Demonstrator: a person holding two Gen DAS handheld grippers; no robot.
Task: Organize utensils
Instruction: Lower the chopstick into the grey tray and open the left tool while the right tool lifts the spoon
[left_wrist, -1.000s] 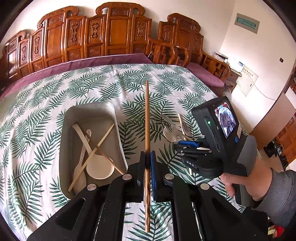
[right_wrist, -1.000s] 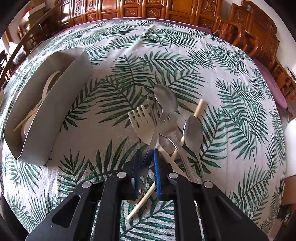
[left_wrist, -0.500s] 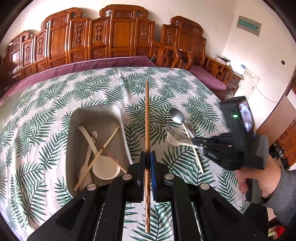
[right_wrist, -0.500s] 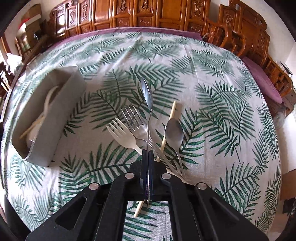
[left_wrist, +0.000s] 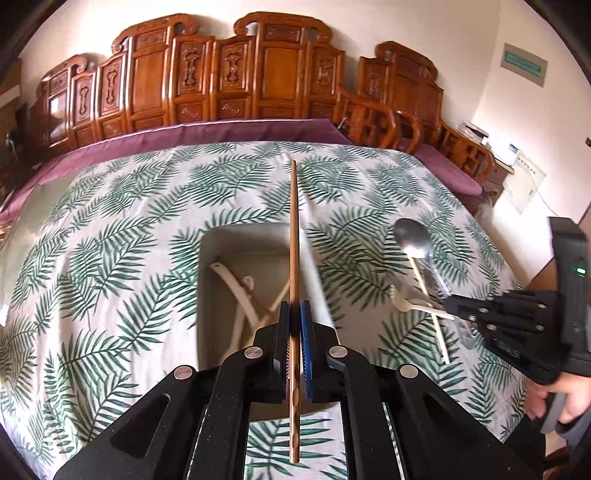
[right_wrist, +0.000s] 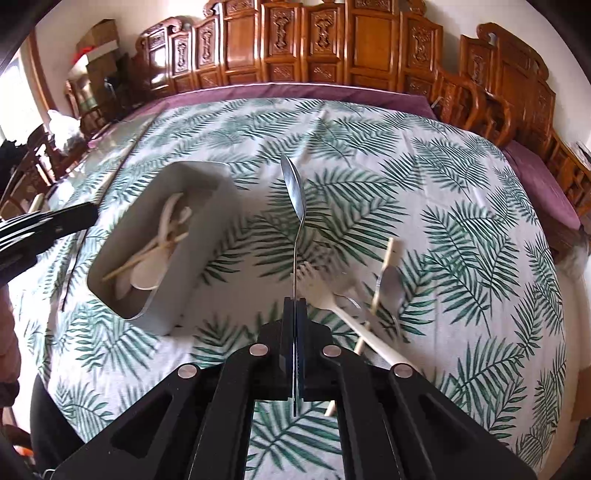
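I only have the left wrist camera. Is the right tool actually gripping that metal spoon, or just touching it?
Observer: Gripping; the right tool is shut on the handle of the metal spoon, bowl edge-on.
Operator: What lies on the cloth beyond it?
Observer: A second metal spoon, beside a pale chopstick and a white fork.
Operator: Is the tray's near end free?
Observer: No, the bowl of a white spoon lies at that end of the grey tray.

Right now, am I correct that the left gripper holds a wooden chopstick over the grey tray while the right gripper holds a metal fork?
Not quite: the right gripper holds a metal spoon, not a fork, as the right wrist view shows. The left gripper does hold the wooden chopstick over the grey tray.
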